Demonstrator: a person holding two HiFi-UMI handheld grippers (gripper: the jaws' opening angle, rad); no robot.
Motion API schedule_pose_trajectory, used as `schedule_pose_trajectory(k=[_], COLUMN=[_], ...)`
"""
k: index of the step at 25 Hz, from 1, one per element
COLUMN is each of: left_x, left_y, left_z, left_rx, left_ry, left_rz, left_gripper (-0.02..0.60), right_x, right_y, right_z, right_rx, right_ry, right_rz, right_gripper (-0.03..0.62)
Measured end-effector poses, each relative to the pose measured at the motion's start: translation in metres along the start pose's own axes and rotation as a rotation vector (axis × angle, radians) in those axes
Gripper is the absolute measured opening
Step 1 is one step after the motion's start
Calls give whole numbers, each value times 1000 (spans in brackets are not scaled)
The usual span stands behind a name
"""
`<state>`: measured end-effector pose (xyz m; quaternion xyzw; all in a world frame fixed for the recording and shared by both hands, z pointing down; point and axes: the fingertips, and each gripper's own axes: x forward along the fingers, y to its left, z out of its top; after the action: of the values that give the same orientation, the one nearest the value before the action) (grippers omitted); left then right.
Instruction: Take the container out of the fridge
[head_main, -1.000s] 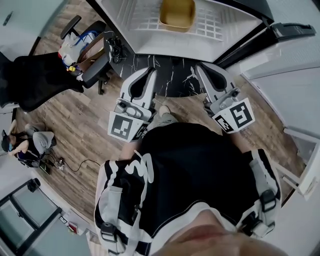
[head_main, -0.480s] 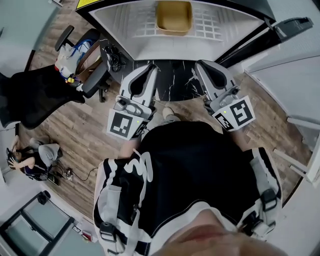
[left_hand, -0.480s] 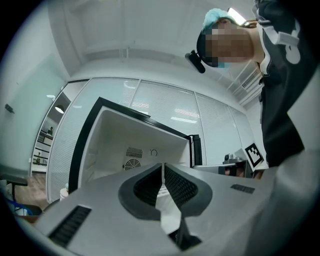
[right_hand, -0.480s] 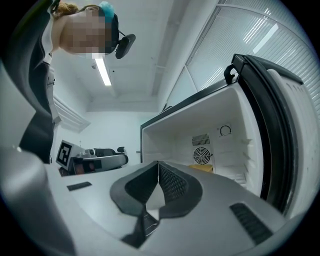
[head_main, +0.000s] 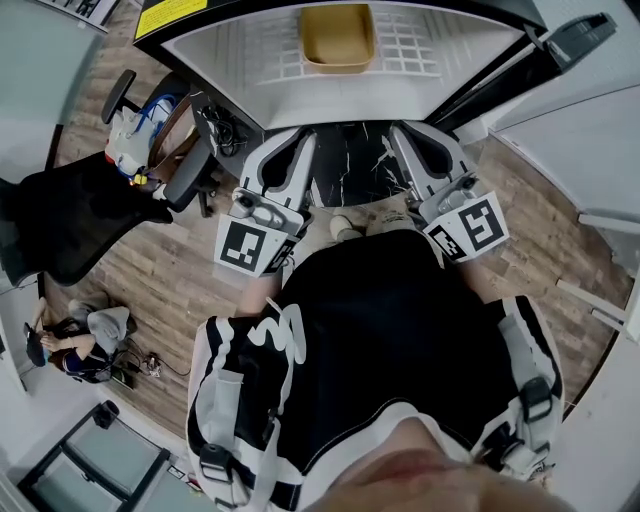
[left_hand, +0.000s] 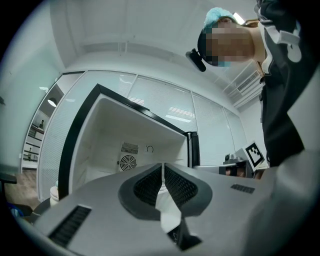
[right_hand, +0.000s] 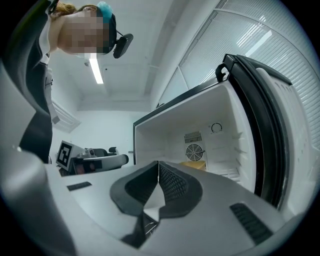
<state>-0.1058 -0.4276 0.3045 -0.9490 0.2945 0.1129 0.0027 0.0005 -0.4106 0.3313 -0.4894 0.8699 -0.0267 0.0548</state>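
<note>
A tan open container (head_main: 337, 37) sits on the white wire shelf (head_main: 412, 52) of the open fridge, at the top of the head view. In the right gripper view only a sliver of the container (right_hand: 193, 165) shows above the jaws. My left gripper (head_main: 306, 136) and my right gripper (head_main: 397, 133) are held side by side just short of the fridge's front edge, pointing into it. Both are shut with nothing between the pads, as the left gripper (left_hand: 163, 165) and right gripper (right_hand: 158, 163) views show. The container lies beyond both tips, between them.
The fridge door (right_hand: 272, 125) stands open on the right. An office chair (head_main: 160, 150) with bags and a dark chair (head_main: 70, 215) stand on the wood floor at left. A seated person (head_main: 75, 335) is at far left. A black marbled mat (head_main: 360, 165) lies under the grippers.
Both grippers have moved a little closer to the fridge opening, still shut. The view has shifted, so the container and shelf sit slightly further left at the top of the frame.
</note>
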Motion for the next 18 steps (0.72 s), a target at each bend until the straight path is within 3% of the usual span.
schedule_pose_trajectory(k=[12,18], left_x=[4,9], left_y=[15,21], left_z=[-26,-37], left_rx=[45,20], left_ry=[89,105], left_rz=[19,35], left_gripper=[23,25], right_x=[5,13], right_y=[-15,-20], right_z=[-8,-13], right_rx=[-1,-14], right_ry=[6,25], right_rz=[-21,-12], right_gripper=[15,26])
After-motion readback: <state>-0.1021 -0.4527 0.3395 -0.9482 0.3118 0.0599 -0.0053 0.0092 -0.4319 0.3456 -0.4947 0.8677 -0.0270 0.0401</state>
